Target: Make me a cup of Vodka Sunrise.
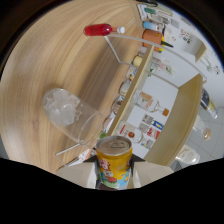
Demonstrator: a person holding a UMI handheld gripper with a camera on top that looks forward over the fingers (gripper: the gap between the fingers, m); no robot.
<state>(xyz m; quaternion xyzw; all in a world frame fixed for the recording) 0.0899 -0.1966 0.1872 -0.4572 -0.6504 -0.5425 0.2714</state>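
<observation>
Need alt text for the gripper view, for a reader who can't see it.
The gripper is shut on a yellow drink can, held sideways relative to the wooden tabletop. Just beyond the can stands a clear glass of ice; farther off is a small bottle of red liquid, with cluttered shelves past the table's edge.

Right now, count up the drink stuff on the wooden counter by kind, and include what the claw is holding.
Cans: 1, the yellow can, held in the claw
Glasses: 1, the glass of ice
Bottles: 1, the red bottle
Total: 3
The shelf clutter beyond the counter is too small to count.
</observation>
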